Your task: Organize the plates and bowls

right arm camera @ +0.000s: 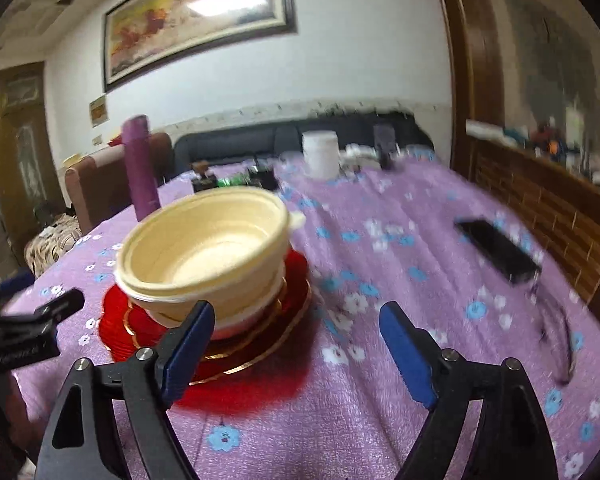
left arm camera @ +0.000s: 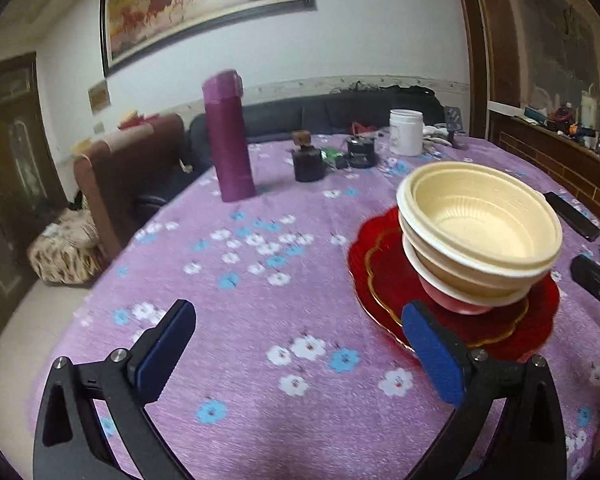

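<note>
A stack of cream bowls (left arm camera: 476, 232) sits on a pink bowl (left arm camera: 452, 300), all on a red plate with a gold rim (left arm camera: 384, 276) on the purple flowered tablecloth. The stack leans a little. My left gripper (left arm camera: 300, 344) is open and empty, above the cloth just left of the plate. In the right wrist view the same bowls (right arm camera: 204, 248) and red plate (right arm camera: 116, 320) lie ahead and left. My right gripper (right arm camera: 296, 336) is open and empty, to the right of the plate, its left finger over the plate's near rim.
A purple thermos (left arm camera: 228, 136), a small dark jar (left arm camera: 308, 160), a white tub (left arm camera: 406, 132) and small clutter stand at the table's far side. A black phone (right arm camera: 496, 250) lies at the right. Chairs and a sofa stand behind the table.
</note>
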`<state>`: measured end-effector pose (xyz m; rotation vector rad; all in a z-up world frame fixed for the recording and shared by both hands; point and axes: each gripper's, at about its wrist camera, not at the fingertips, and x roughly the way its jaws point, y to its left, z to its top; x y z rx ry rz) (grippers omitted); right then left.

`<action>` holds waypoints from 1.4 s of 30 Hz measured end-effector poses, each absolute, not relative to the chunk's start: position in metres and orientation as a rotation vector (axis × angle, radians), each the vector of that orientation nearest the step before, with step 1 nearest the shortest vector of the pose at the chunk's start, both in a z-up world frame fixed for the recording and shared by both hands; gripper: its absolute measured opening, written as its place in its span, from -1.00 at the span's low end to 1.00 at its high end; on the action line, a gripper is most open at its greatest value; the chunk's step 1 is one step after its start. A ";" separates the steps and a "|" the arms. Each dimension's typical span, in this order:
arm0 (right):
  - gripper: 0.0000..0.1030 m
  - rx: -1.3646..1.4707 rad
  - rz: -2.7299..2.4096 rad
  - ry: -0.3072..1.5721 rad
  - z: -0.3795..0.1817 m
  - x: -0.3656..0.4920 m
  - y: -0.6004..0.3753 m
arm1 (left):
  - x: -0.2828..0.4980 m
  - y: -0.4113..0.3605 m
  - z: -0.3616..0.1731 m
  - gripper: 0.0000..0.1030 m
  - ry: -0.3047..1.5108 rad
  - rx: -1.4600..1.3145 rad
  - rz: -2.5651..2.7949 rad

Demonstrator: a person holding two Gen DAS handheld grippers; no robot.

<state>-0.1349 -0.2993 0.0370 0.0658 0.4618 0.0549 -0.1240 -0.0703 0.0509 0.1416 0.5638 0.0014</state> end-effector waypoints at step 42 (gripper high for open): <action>0.99 0.055 0.031 0.473 0.034 -0.125 -0.298 | -0.102 -0.072 0.038 1.00 0.676 0.206 0.074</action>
